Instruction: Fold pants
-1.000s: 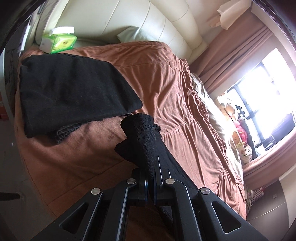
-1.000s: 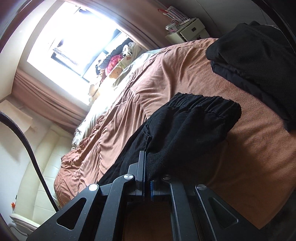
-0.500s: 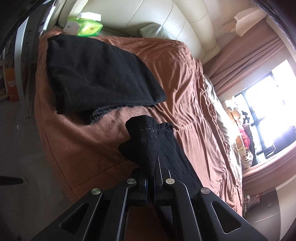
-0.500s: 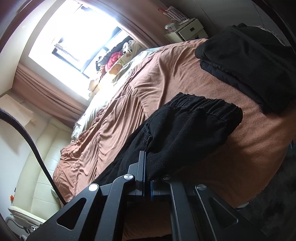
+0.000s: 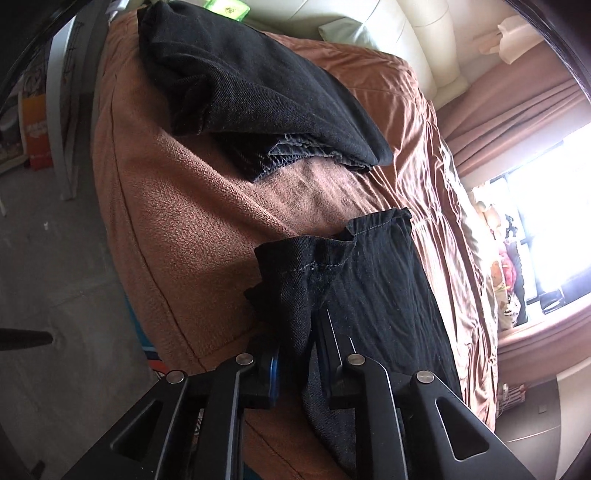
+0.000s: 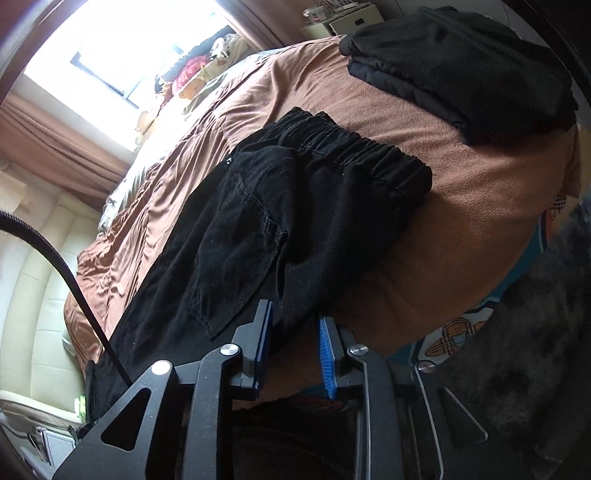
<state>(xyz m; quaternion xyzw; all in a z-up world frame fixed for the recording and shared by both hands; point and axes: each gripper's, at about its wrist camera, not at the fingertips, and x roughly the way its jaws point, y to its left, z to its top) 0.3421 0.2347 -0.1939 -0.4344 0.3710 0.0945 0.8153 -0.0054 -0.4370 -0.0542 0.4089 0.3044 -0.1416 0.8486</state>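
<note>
No brand or label can be read: the green packet [image 5: 227, 6] at the head of the bed shows only a blurred mark, and the orange sign [image 5: 35, 133] on the floor beside the bed is too smeared to make out.

The surface is a bed [image 5: 177, 206] under a brown cover, fleecy at the near edge and smooth and rumpled farther in. Behind it stands a cream padded headboard [image 5: 417, 33]. Brown curtains [image 6: 55, 140] frame one bright window [image 6: 122, 44], and soft toys [image 6: 195, 79] crowd its sill.

Three lots of black clothing lie on the cover. The pants [image 6: 280, 206] stretch along the near edge, elastic waistband in the right wrist view, leg hem in the left. A folded stack [image 5: 258, 88] sits beyond the hem, and a second stack [image 6: 469, 70] beyond the waistband.

The left gripper [image 5: 295, 354] has just been opening; its jaws stand slightly apart with the leg fabric slack between them. The right gripper [image 6: 295, 347] has also just been opening; its jaws are spread, blue pads [image 6: 327, 354] bare, with the edge of the pants lying loose between them.
</note>
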